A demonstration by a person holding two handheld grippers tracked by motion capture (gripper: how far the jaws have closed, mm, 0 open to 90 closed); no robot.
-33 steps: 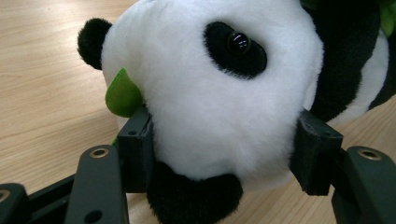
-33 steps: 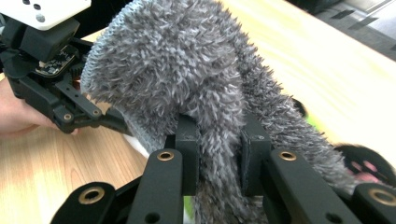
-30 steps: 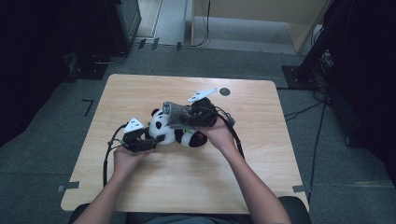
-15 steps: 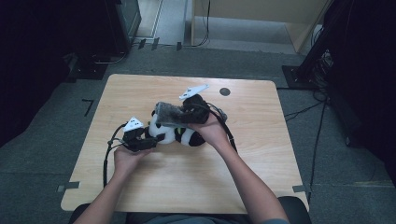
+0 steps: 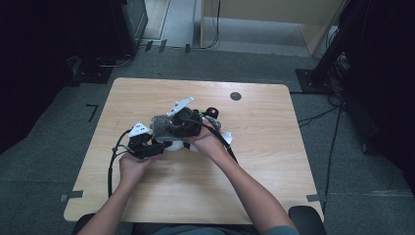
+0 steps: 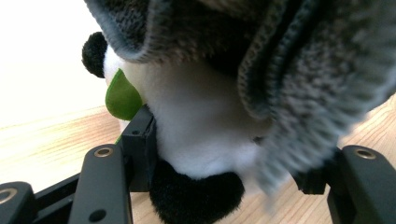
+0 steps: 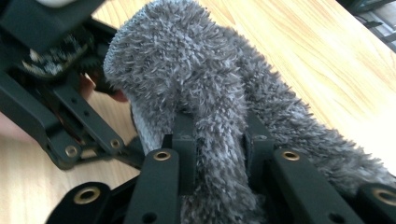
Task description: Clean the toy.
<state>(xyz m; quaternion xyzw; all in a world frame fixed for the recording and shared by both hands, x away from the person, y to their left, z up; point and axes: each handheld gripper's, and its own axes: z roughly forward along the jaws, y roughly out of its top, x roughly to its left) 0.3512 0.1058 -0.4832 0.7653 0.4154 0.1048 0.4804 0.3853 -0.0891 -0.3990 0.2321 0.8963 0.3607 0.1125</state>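
Black left gripper (image 5: 157, 147) and right gripper (image 5: 169, 128): brass-ringed screws, grey three-cornered plates, trailing black cables; bare forearms, grey-blue sleeve edge.

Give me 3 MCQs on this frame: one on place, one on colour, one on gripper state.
1. Where is the panda plush?
A. on the floor
B. between the two grippers, near the middle of the table
C. at the table's far right corner

2. What colour is the fuzzy knit piece being pulled over the panda?
A. grey
B. red
C. yellow

3. What is the right gripper doing?
A. standing open over bare wood
B. lying on the table, let go
C. pinching the grey knit

Answers:
1 B, the high view shows both hands meeting at the toy mid-table.
2 A, the right gripper view shows grey fuzz.
3 C, its jaws press a fold of the knit between them.
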